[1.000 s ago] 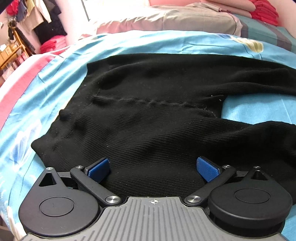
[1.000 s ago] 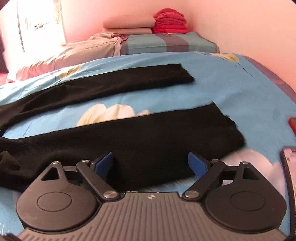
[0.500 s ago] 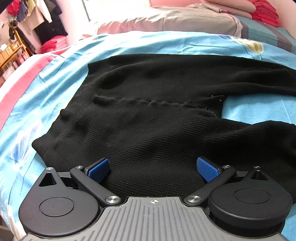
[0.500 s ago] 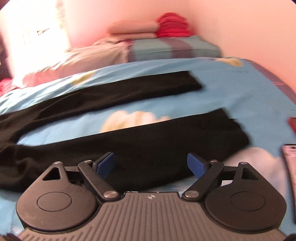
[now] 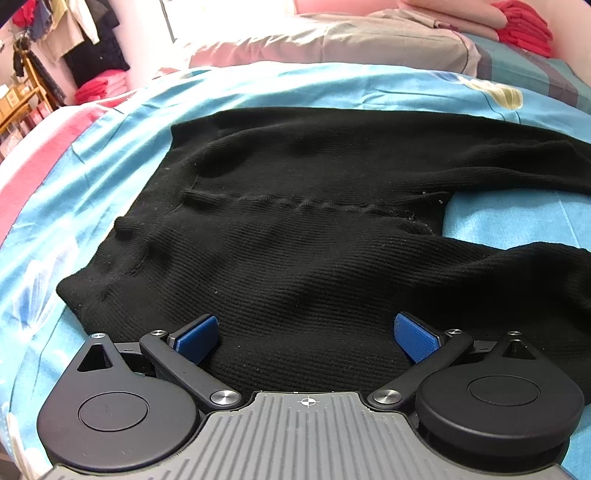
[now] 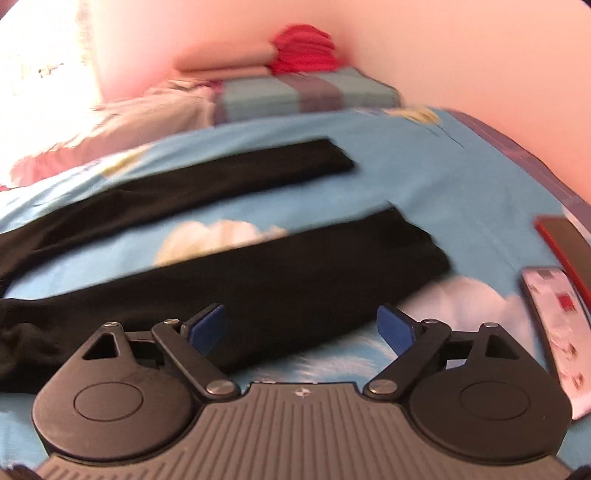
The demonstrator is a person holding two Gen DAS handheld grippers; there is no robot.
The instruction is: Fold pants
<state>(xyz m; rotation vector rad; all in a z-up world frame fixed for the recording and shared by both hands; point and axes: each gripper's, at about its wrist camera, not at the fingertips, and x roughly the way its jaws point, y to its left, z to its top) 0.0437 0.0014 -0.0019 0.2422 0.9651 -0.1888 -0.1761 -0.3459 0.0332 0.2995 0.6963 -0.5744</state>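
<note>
Black ribbed pants [image 5: 303, 229] lie spread flat on a blue flowered bed sheet [image 5: 110, 147], waist to the left and both legs running right. My left gripper [image 5: 306, 334] is open and empty, just above the near edge of the hip area. In the right wrist view the two legs lie apart: the far leg [image 6: 207, 188] and the near leg [image 6: 280, 273]. My right gripper [image 6: 301, 326] is open and empty over the near leg close to its cuff. This view is blurred by motion.
Pillows and folded bedding [image 5: 369, 40] lie at the head of the bed, with a red folded stack [image 6: 303, 51] by the pink wall. A phone [image 6: 557, 325] and a red-edged object [image 6: 561, 236] lie on the sheet at the right. Clothes hang at the far left [image 5: 74, 33].
The right gripper has shifted right along the near leg towards its cuff, and its view has become blurred. The left gripper has hardly moved. Both stay open.
</note>
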